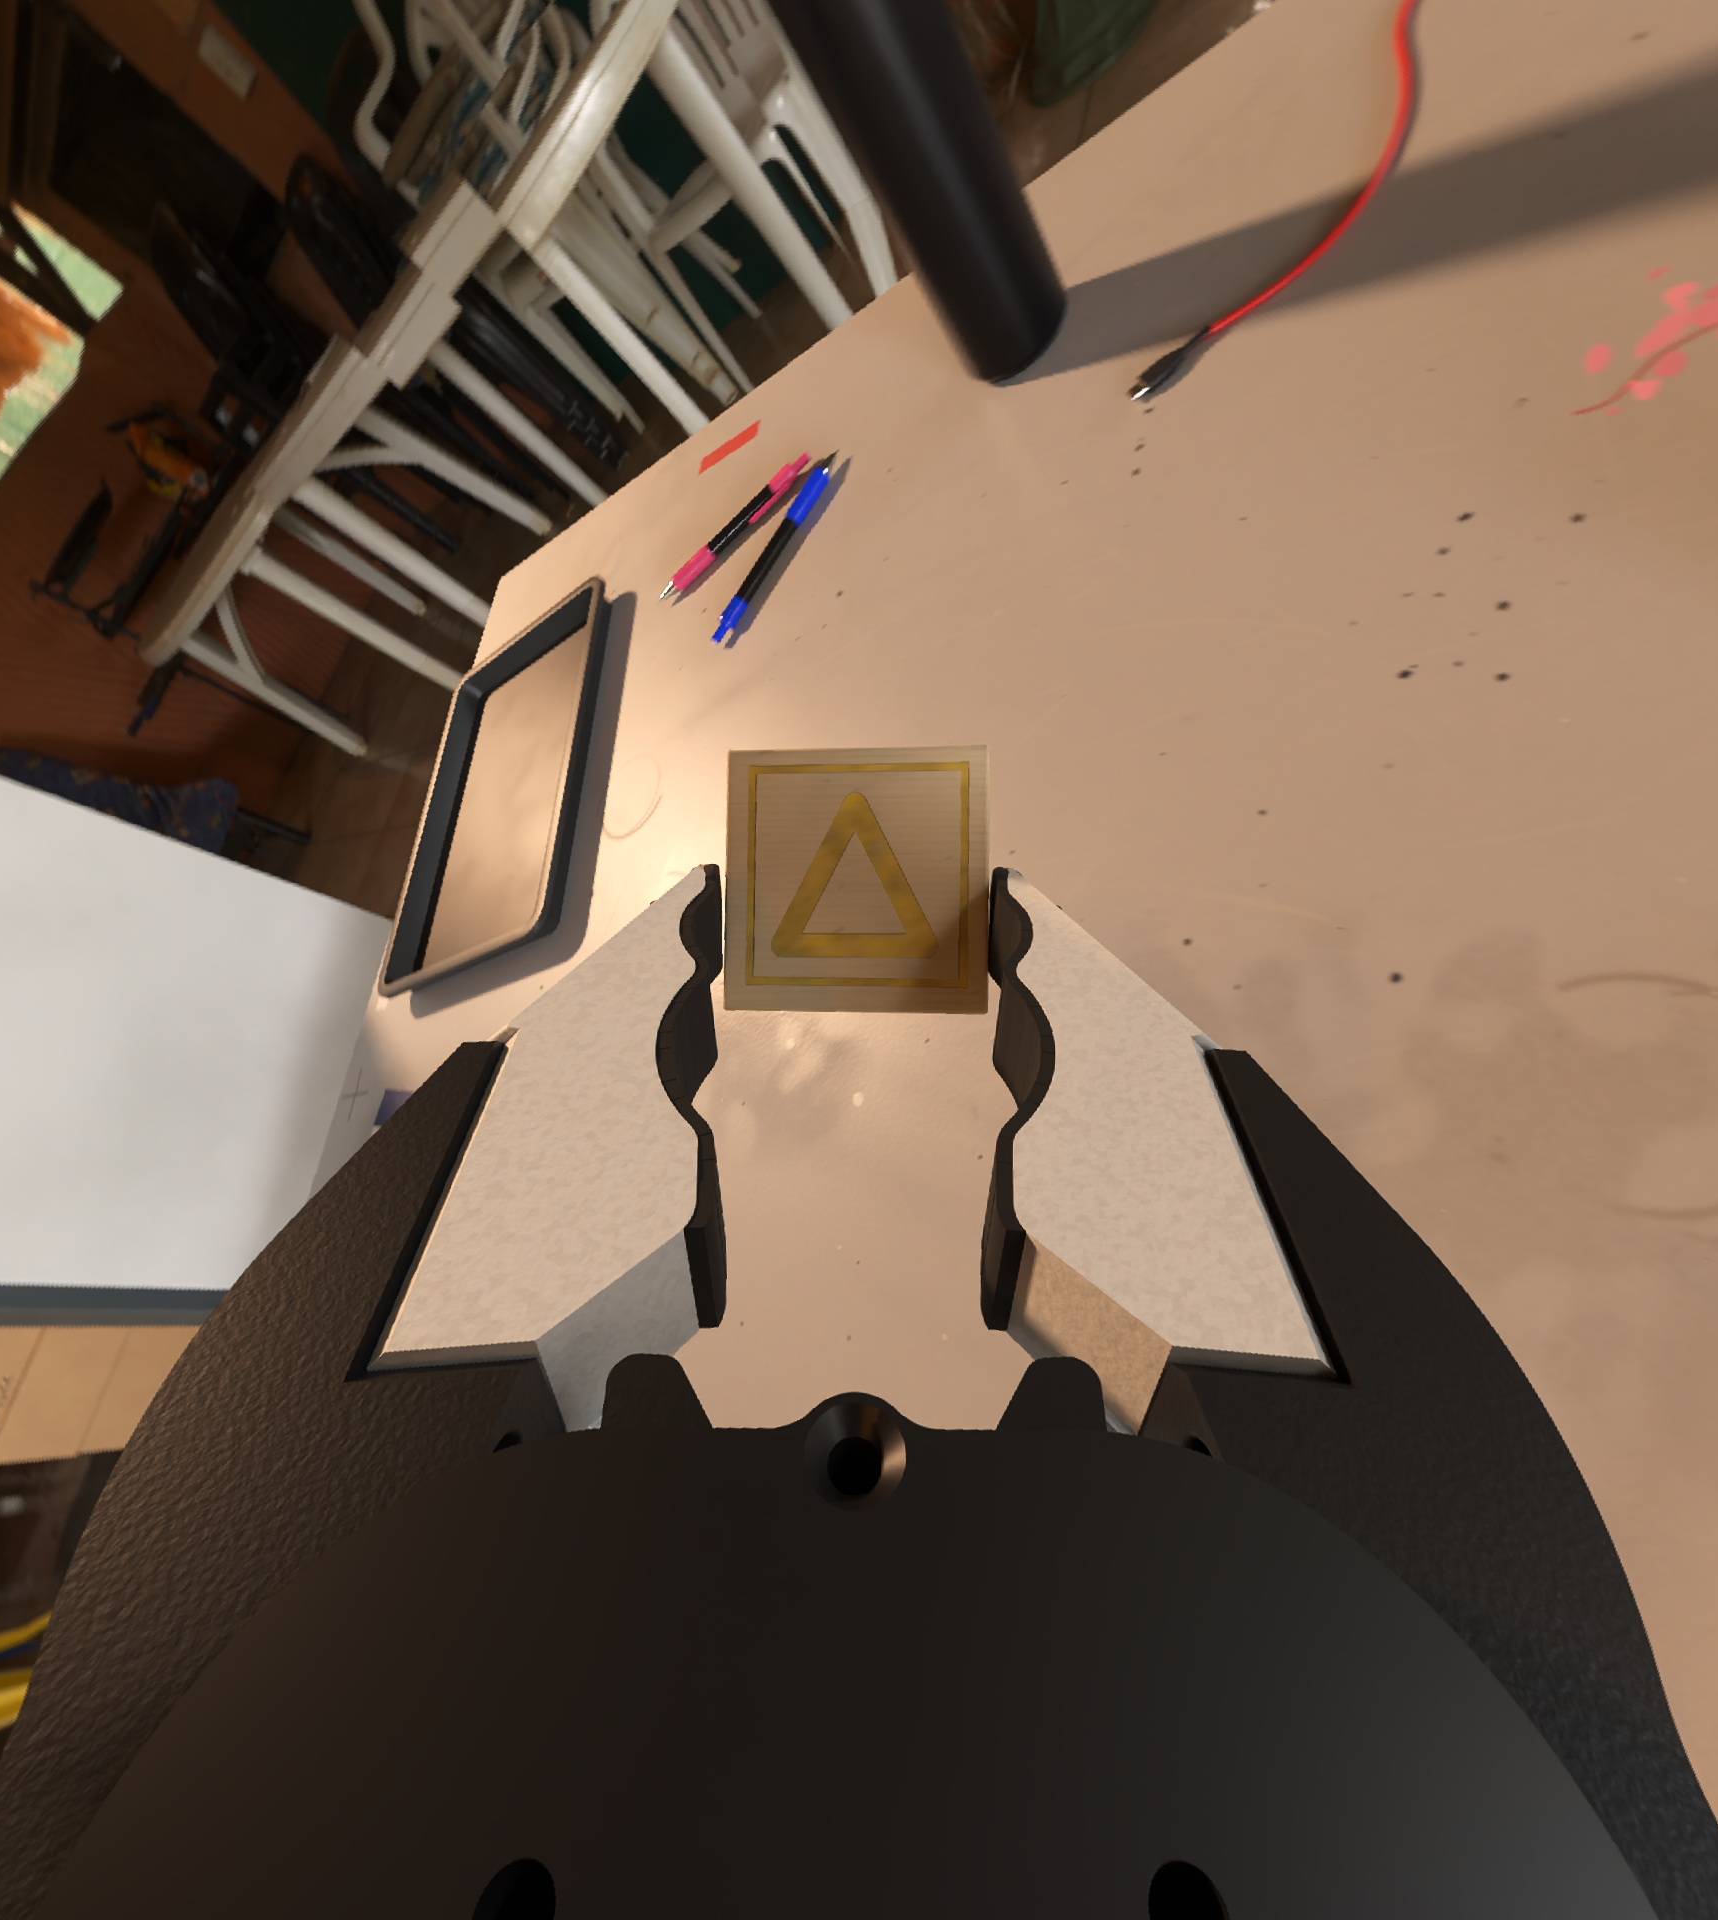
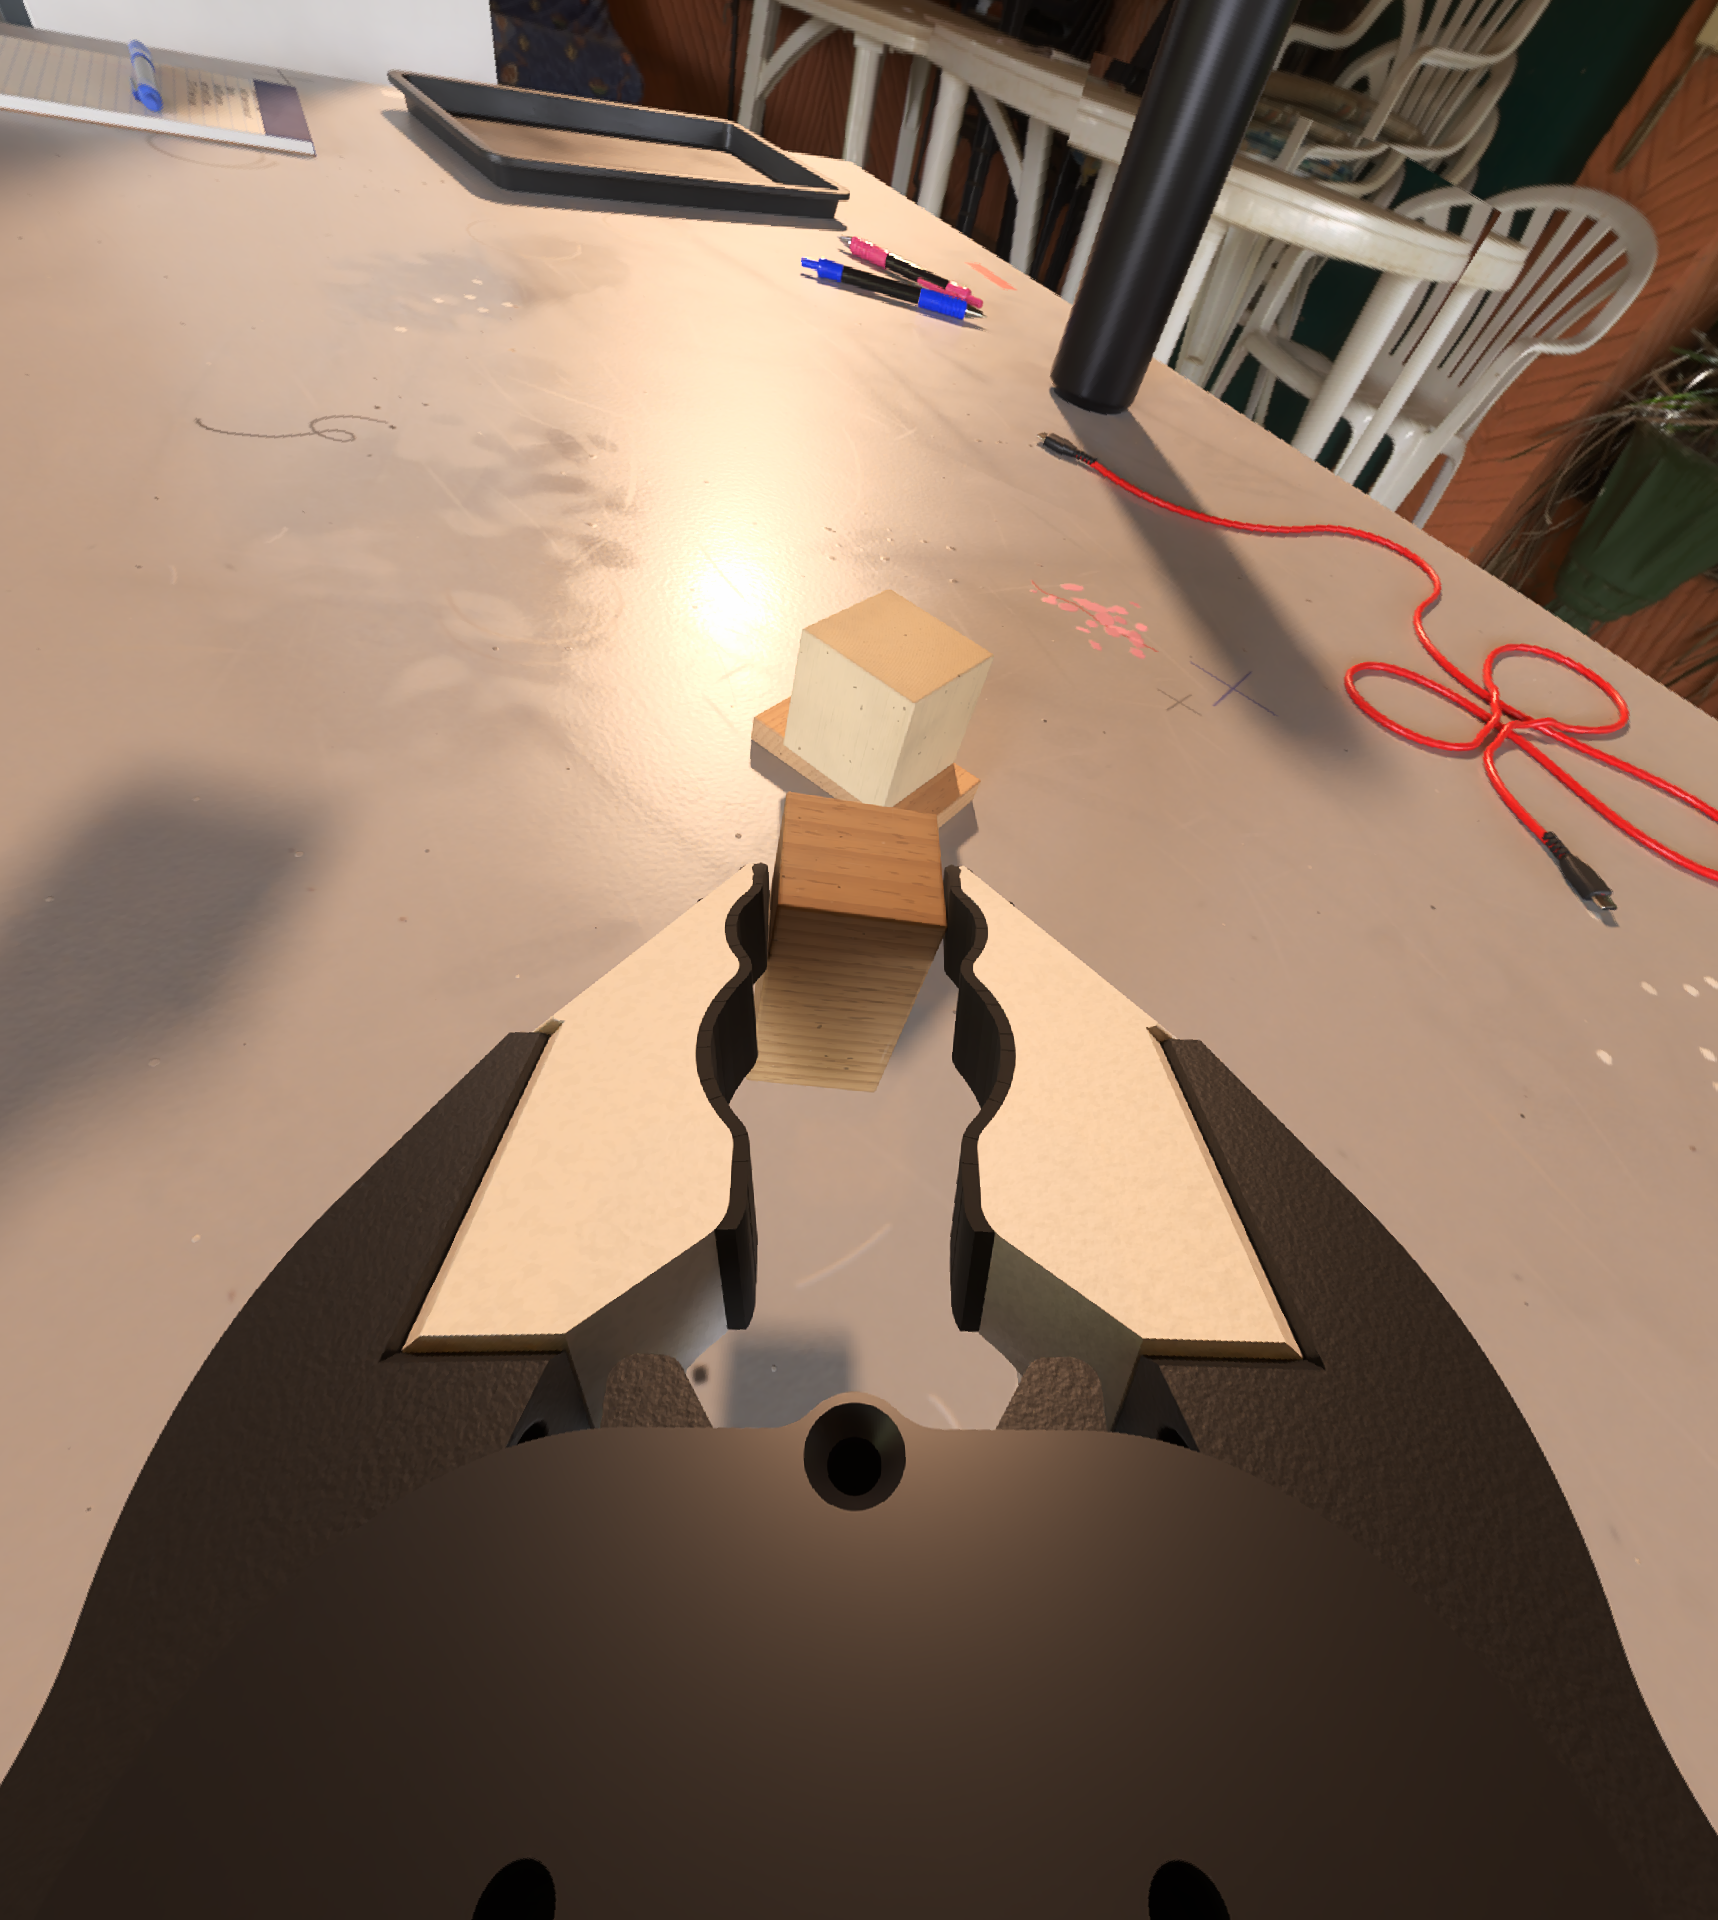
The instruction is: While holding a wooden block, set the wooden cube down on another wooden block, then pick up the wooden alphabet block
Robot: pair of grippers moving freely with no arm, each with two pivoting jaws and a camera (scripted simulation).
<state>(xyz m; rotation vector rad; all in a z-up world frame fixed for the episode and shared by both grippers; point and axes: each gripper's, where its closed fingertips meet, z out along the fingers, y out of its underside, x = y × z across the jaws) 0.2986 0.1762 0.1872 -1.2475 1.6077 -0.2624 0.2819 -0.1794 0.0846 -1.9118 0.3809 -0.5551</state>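
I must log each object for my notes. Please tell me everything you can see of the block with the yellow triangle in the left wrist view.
The wooden alphabet block shows one square, light brown face with a faint wood grain. On it are a double yellow square border and a yellow triangle outline, point up. The left hand-held gripper is shut on it: one fingertip touches each side of its lower half. The table shows behind it; whether the block rests on it cannot be told.
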